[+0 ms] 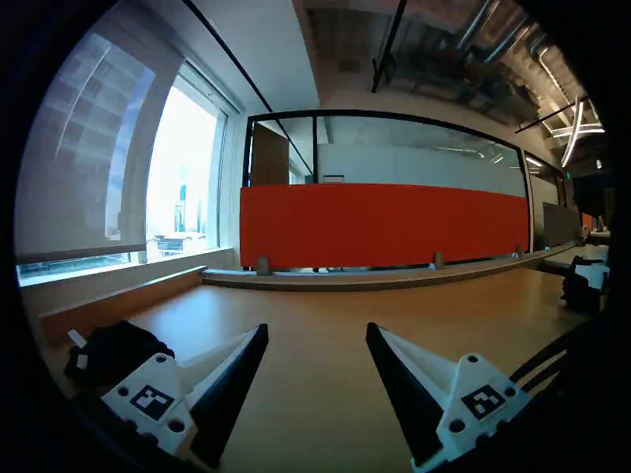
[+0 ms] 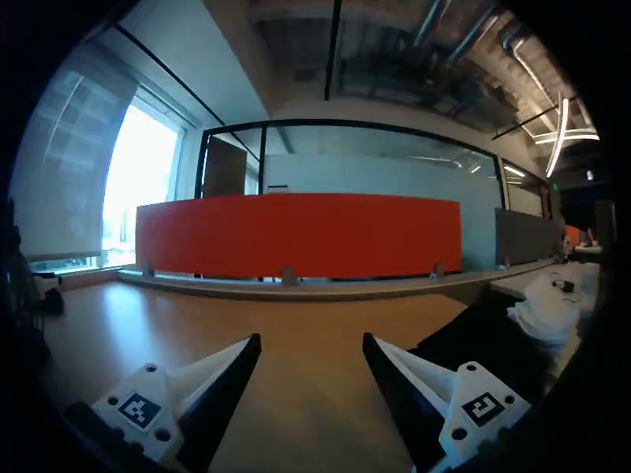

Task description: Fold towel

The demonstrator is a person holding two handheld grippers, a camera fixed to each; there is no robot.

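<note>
Left gripper view: the left gripper [image 1: 315, 327] sits low over a wooden table [image 1: 331, 394]. Its fingers [image 1: 229, 378] are spread well apart with bare wood between them, and nothing is held. The fingers are black-edged, and each has a white mount with a square marker, at lower left and lower right of the frame.

- A red panel [image 1: 382, 225] stands upright along the table's far edge, across centre frame, with glass above it.
- A bright window [image 1: 185, 189] is at upper left.
- A black object [image 1: 118, 351] with a small white tag lies on the table at lower left, just beyond the left-hand finger. What it is cannot be told.
- A black-and-white object [image 1: 588, 284] sits at the right edge, mid height. It is too small and too cut off to identify.

Right gripper view: the right gripper [image 2: 311, 337] is also low over the table. Its two fingers stand wide apart and grip nothing, with wood grain visible between the tips. The red panel runs across centre frame.

- The towel [image 2: 552, 311] is a white crumpled heap at the right edge, mid height, well apart from both fingers. Neither finger touches it.
- A dark cloth [image 2: 481, 339] lies just left of and below the heap, close behind the right-hand finger. Whether it touches the white heap cannot be told.
- Ceiling pipes [image 2: 442, 47] are exposed at upper right.
</note>
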